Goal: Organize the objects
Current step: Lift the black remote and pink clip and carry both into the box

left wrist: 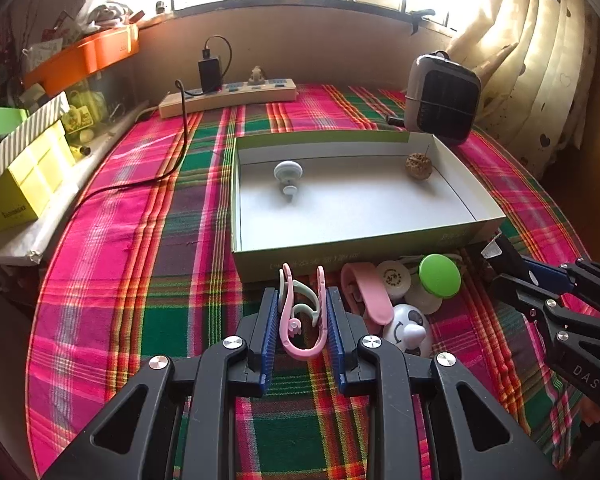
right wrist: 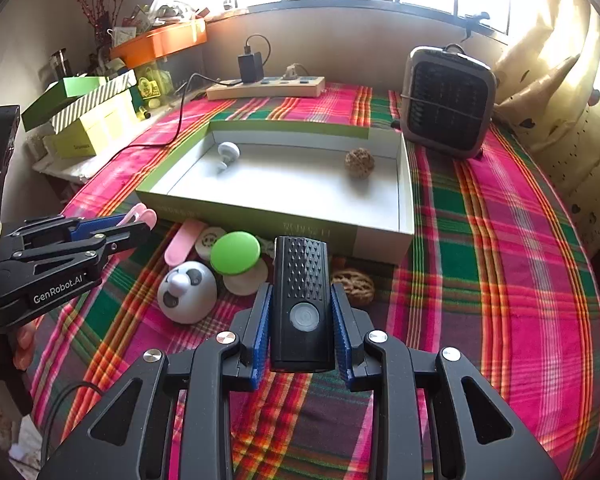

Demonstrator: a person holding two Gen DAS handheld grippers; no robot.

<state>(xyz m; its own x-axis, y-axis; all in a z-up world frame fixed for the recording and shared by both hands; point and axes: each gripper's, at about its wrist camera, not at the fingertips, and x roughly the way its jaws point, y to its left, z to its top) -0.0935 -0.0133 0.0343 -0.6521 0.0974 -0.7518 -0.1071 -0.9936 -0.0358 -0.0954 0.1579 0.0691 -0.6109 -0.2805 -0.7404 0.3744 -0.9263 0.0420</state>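
A plaid cloth covers the table under both tools. Ahead of each tool sits a big flat box with its top open. Inside it are just two things: a white hook at the far left and a brown nut at the far right, well apart. Behind the box stand a dark fan on the right and a power strip by the wall. Only the left view shows the left gripper from behind; its blue pads press on a pink clip, which has a pale green clip tucked in it, just short of the box's near wall. Only the right view shows the right gripper closed on a black remote, held pointing at the box. That view also shows a second nut on the cloth just right of the remote, which the left view does not show. Between the two tools, by the box's near wall, lies a small pile: a panda toy, a green disc on a white disc, and a pink strip.
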